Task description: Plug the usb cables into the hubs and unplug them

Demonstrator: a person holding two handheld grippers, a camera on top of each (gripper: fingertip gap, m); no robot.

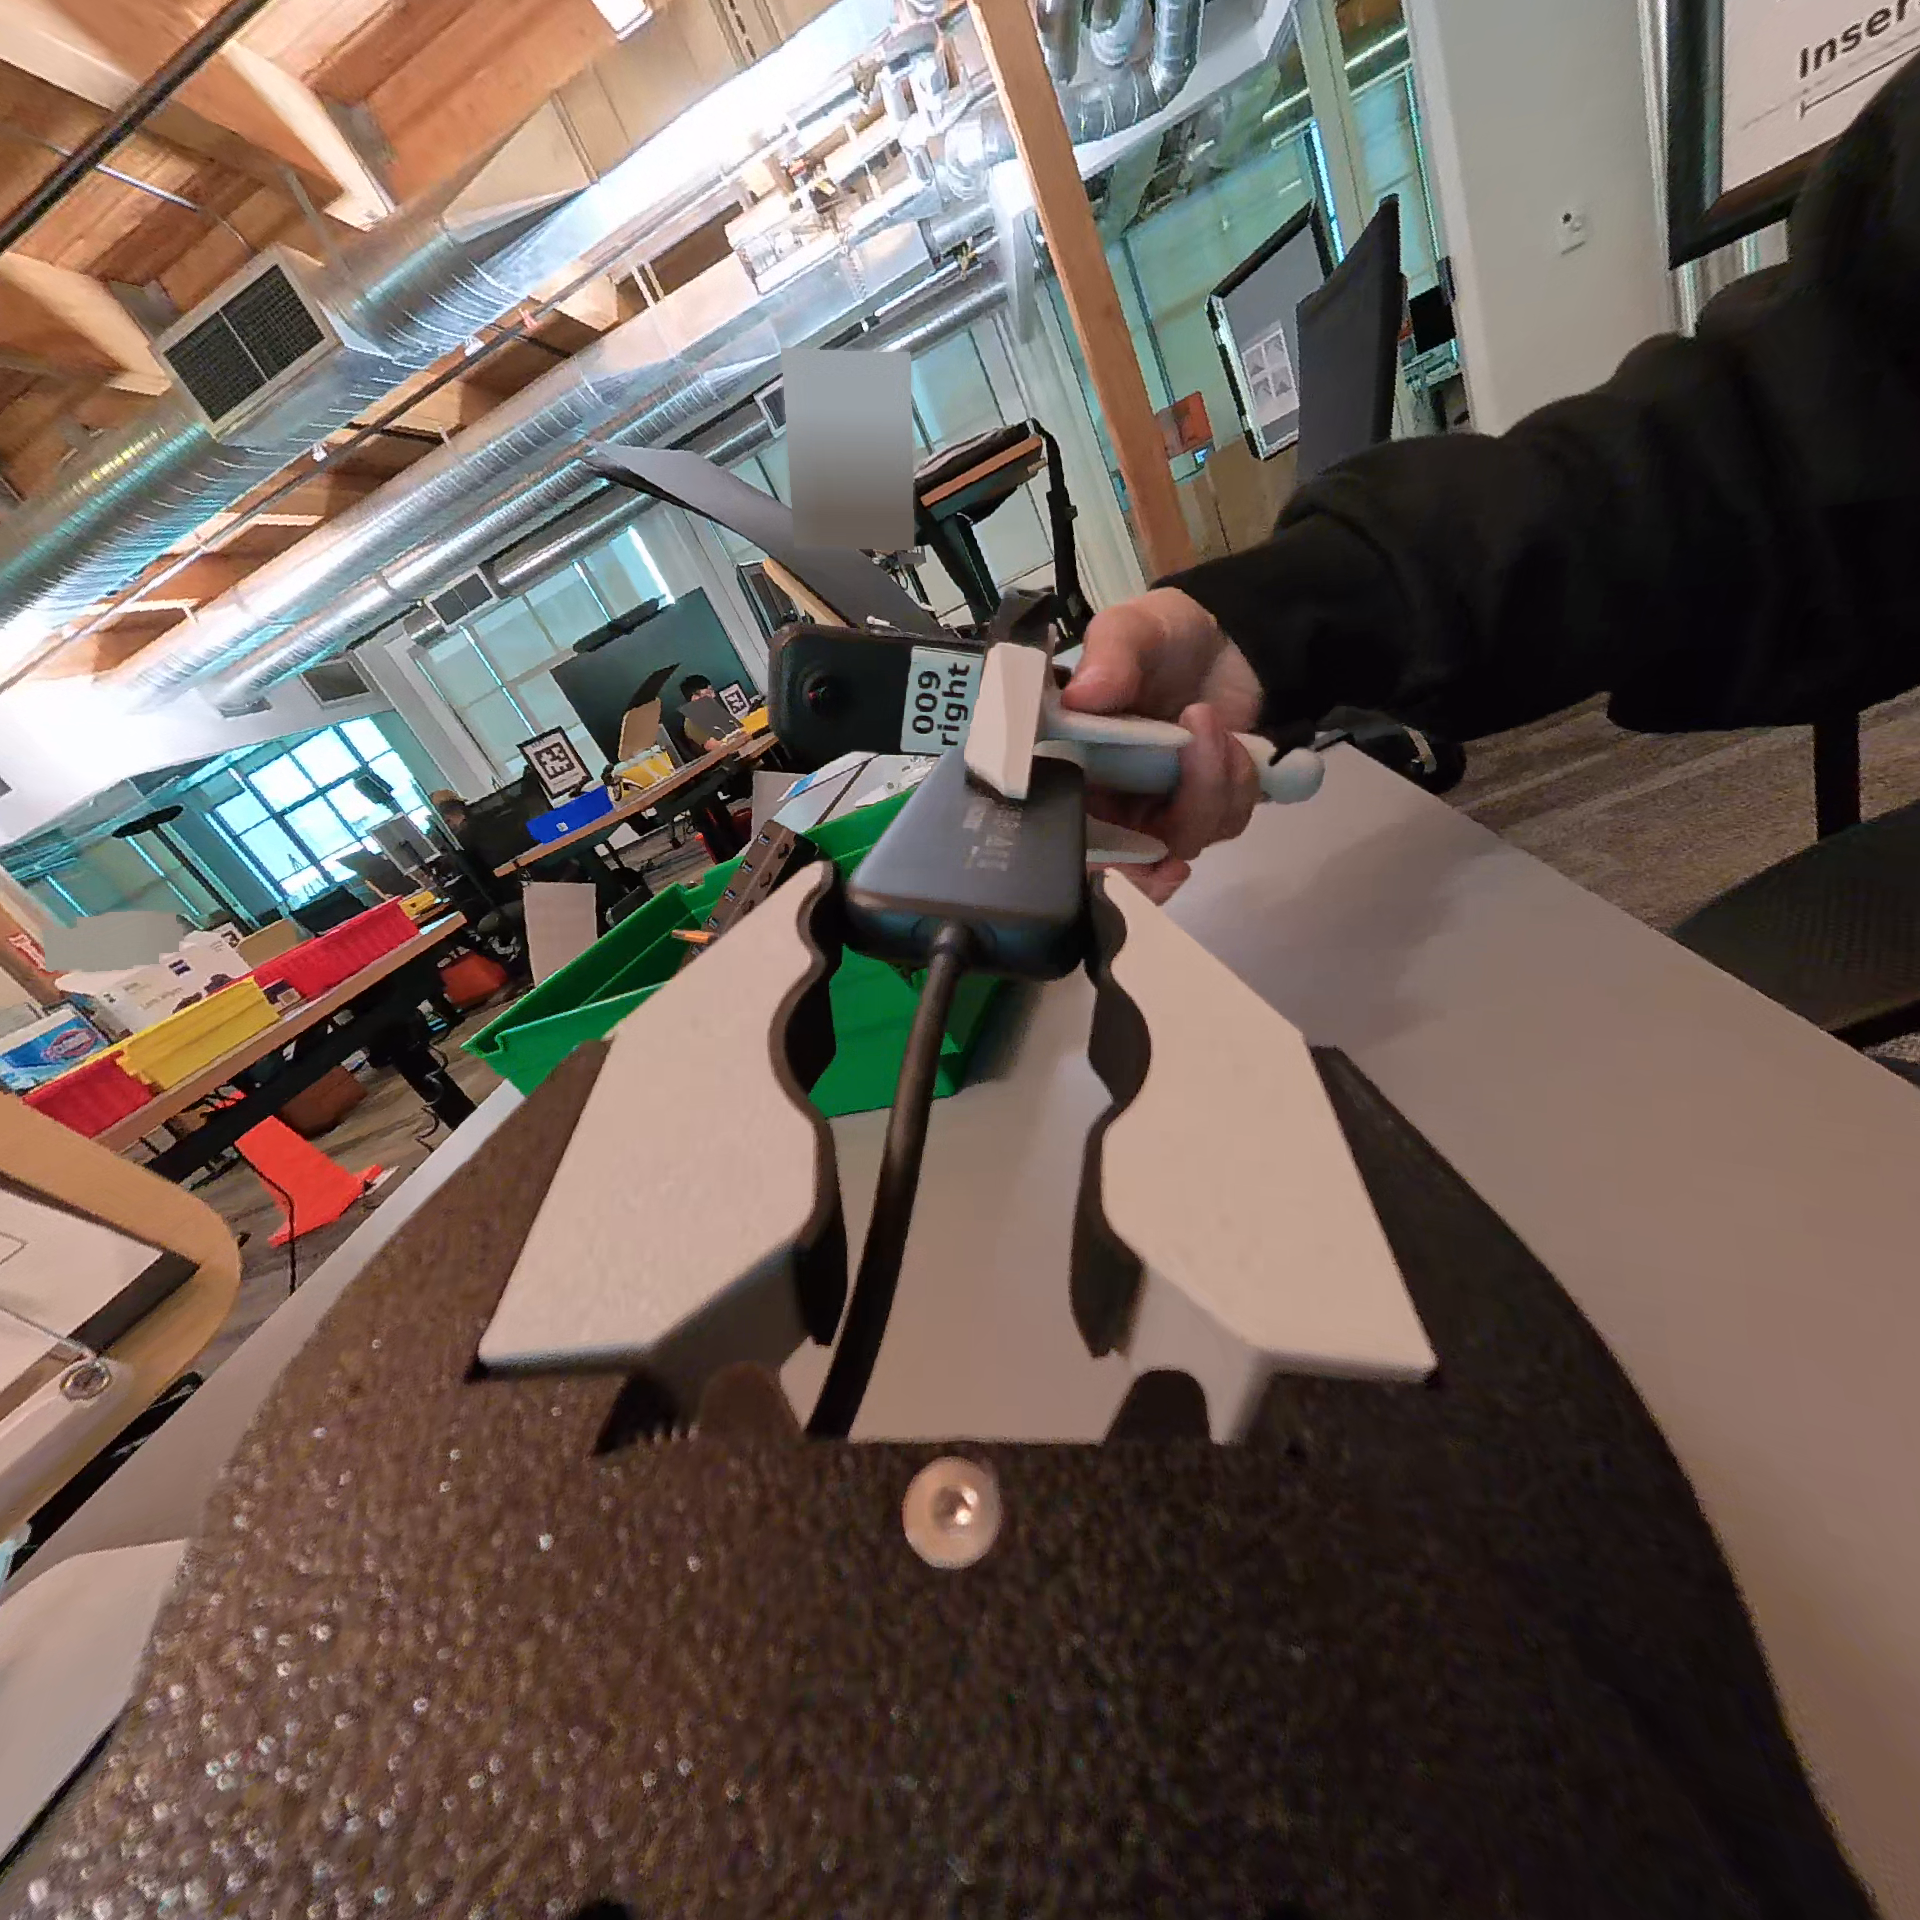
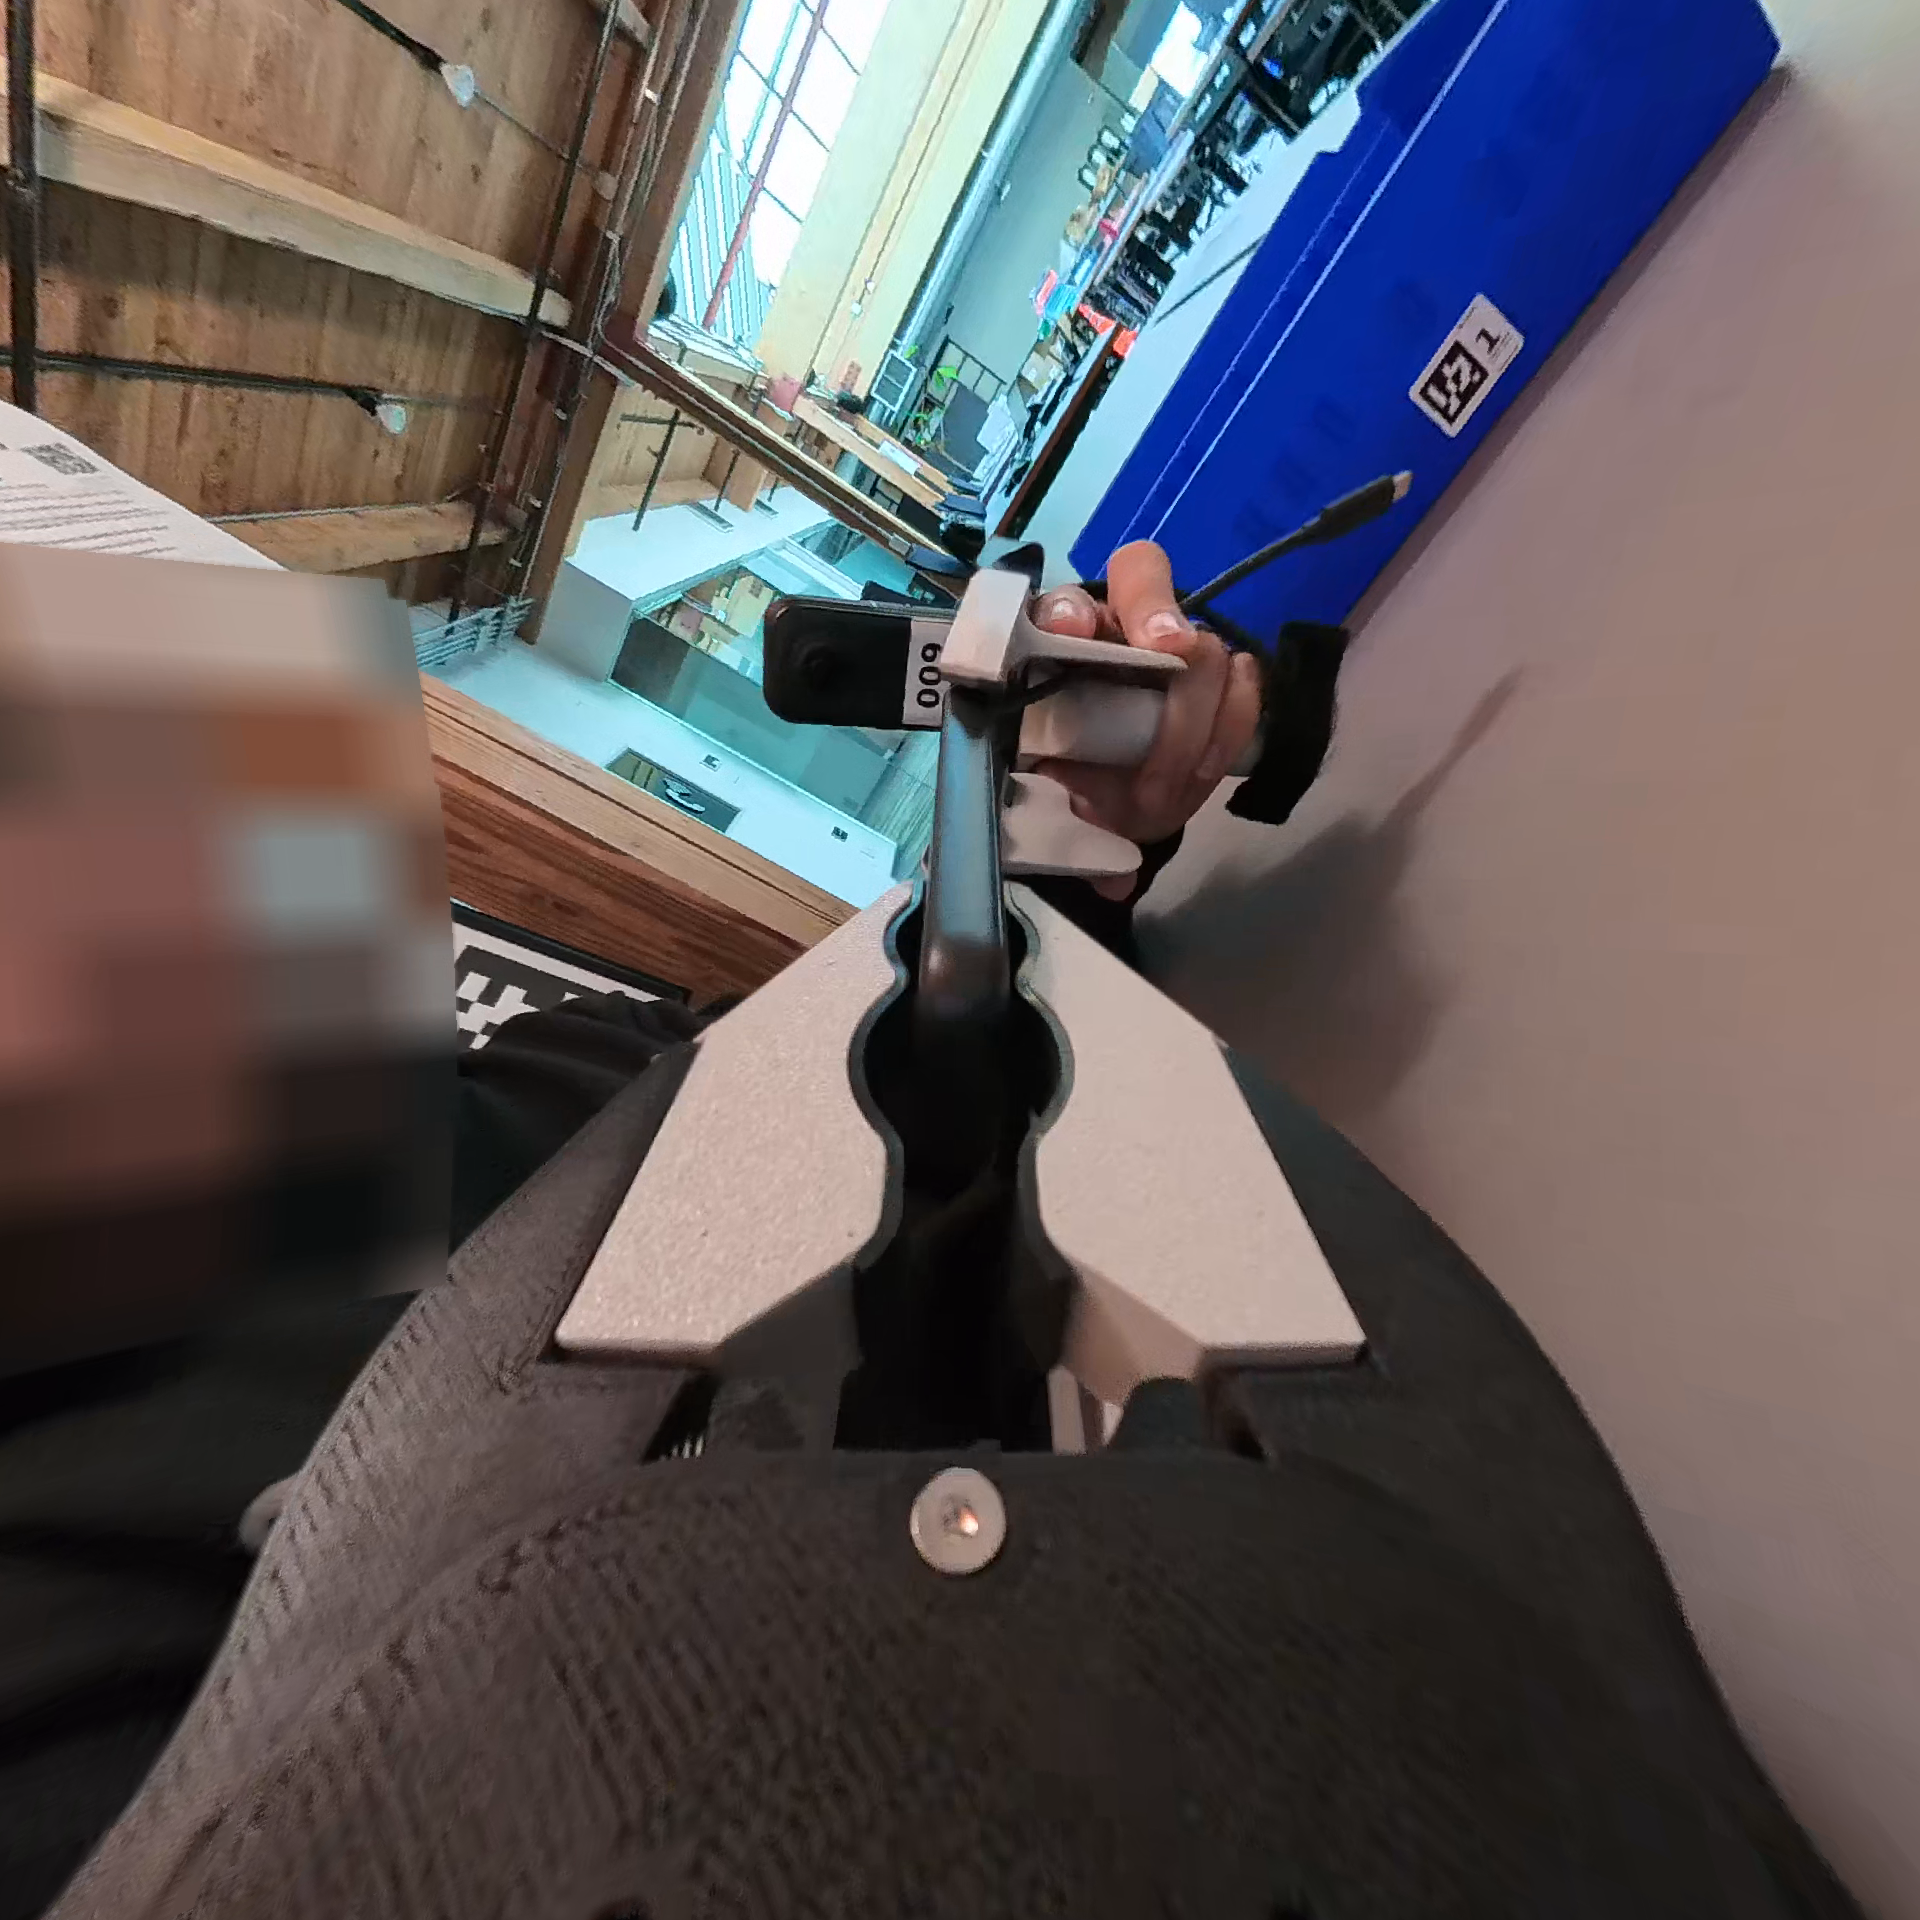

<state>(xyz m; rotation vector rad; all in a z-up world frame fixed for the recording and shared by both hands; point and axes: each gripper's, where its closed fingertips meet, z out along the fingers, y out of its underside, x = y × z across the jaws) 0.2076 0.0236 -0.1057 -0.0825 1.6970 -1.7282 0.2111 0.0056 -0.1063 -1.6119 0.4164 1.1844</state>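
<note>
Left gripper: black textured body nearest the lens, its two pale grey scalloped fingers (image 1: 961, 935) clamped on the cable end of a dark grey, flat, oblong USB hub (image 1: 966, 852).
Hub position: held up in the air above the white tabletop (image 1: 1455, 1039), well clear of it, spanning between the two grippers.
Hub cable: a black, round cable (image 1: 894, 1164) leaves the hub's near end and runs back between the left fingers toward the gripper body; in the right wrist view its metal-tipped plug (image 2: 1387, 488) pokes out beyond the person's left hand (image 2: 1164, 717).
Right gripper: fingers (image 2: 961, 935) pinched on the hub's other end, seen edge-on as a thin dark bar; a person's right hand (image 1: 1164, 748) in a black sleeve works its handle.
Surroundings: a green plastic tray (image 1: 582, 997) lies toward the tabletop's far edge behind the hub; a blue plastic bin (image 2: 1403, 281) stands on the tabletop in the right wrist view.
Handling: the hub looks light and rigid with a smooth shell, so it may slip or twist under a narrow pinch; gripping across its flat faces near the ends seems best.
Cable handling: limp and springy; take it by the stiff plug moulding, not the soft cord.
Ports: which side carries them cannot be told.
</note>
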